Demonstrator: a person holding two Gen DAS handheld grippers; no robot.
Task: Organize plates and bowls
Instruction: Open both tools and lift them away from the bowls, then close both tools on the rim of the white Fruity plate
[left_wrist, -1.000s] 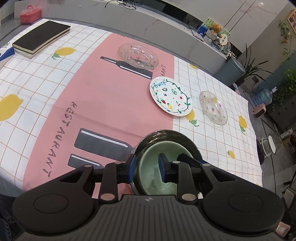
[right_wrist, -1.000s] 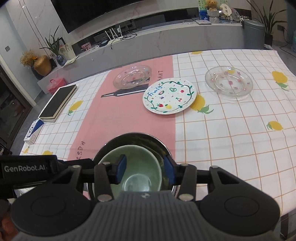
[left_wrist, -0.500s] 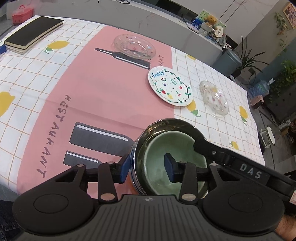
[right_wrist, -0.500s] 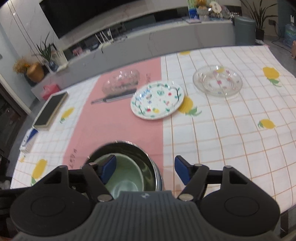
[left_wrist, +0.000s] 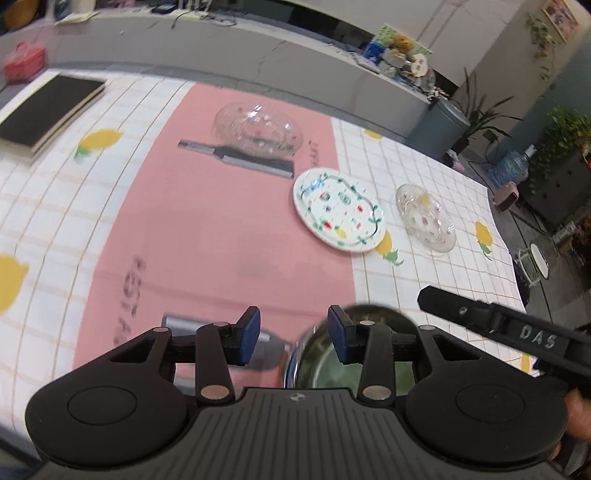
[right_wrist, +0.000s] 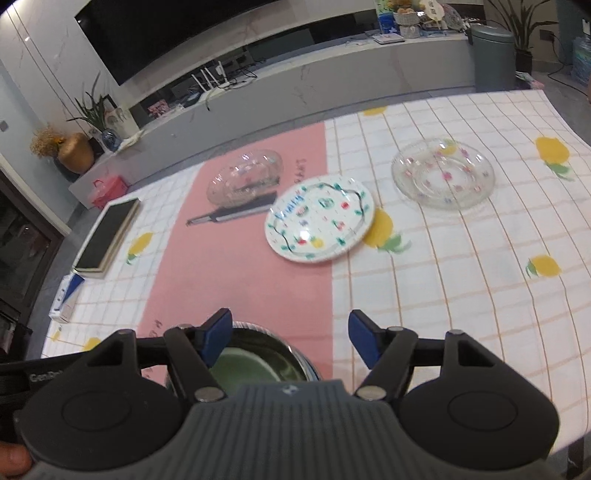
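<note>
- Left tool (left_wrist: 291, 334): jaws apart, nothing between the blue pads (left_wrist: 248, 334); bare pink cloth shows in the gap.
- Right tool (right_wrist: 290, 341): jaws spread wide, pads pressing on nothing. In the left wrist view its black finger, marked "DAS", reaches in from the right.
- Steel bowl (left_wrist: 364, 319) sits at the near edge of the bench (right_wrist: 461, 277), on the pink strip of the tablecloth. A green bowl (right_wrist: 245, 365) is nested inside it.
- In the left wrist view the nested bowls lie behind the left tool's right finger, off to the right of the gap. In the right wrist view they lie behind the right tool's left finger; the steel rim runs into the gap but touches neither pad.
- White plate (right_wrist: 319, 219) with painted fruit and a green vine border lies flat mid-bench, across the seam of pink strip and white checked cloth.
- Clear glass plate (right_wrist: 443, 173) with small coloured dots lies to the right of the white plate, apart from it, on the checked cloth.
- Clear glass bowl (right_wrist: 245, 181) sits farther back on the pink strip, just left of the white plate, not touching it.
- Dark book (left_wrist: 46, 112) lies at the far left of the bench, well apart from the dishes.
- Both views show motion blur.
</note>
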